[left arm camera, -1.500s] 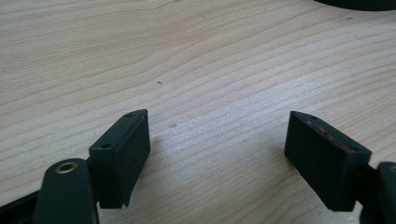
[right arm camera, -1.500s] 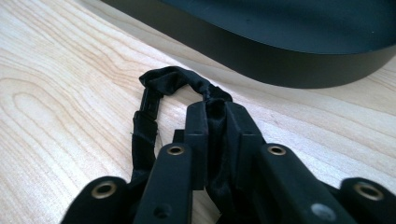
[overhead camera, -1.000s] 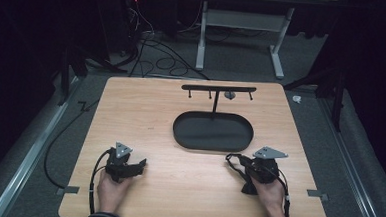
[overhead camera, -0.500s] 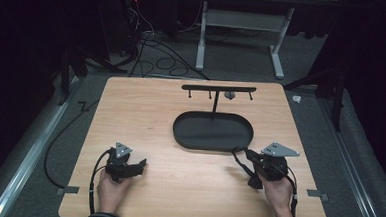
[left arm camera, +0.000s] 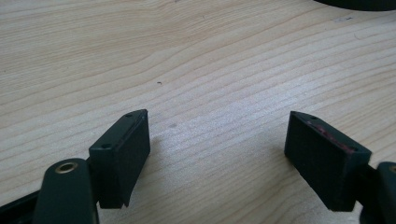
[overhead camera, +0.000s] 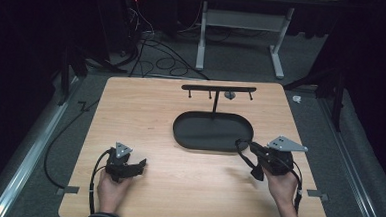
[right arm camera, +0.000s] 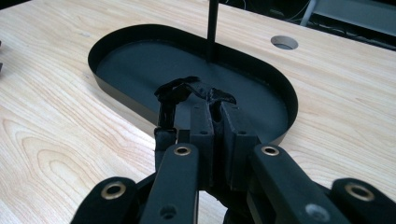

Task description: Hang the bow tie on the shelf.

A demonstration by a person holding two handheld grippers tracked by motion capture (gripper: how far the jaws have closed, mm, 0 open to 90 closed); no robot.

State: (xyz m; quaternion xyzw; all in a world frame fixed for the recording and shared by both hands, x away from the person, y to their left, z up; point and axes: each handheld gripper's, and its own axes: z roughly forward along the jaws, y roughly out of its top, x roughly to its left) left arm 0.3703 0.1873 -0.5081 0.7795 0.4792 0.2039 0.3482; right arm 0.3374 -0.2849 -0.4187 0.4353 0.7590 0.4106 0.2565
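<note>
No readable labels or writing. Right gripper (right arm camera: 212,105) pinches a thin black looped strap (right arm camera: 180,93), jaws pressed together on it, just over the near rim of the black oval tray (overhead camera: 179,133). Left gripper (left arm camera: 217,154) low over bare bench (overhead camera: 146,106), jaws spread, holding nothing. Open bench room between the hands.

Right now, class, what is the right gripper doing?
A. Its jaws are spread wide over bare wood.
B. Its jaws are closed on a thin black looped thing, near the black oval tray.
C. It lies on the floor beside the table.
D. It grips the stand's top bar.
B: in the right gripper view the right gripper has its jaws together on a thin black looped thing, just short of the black oval tray.
</note>
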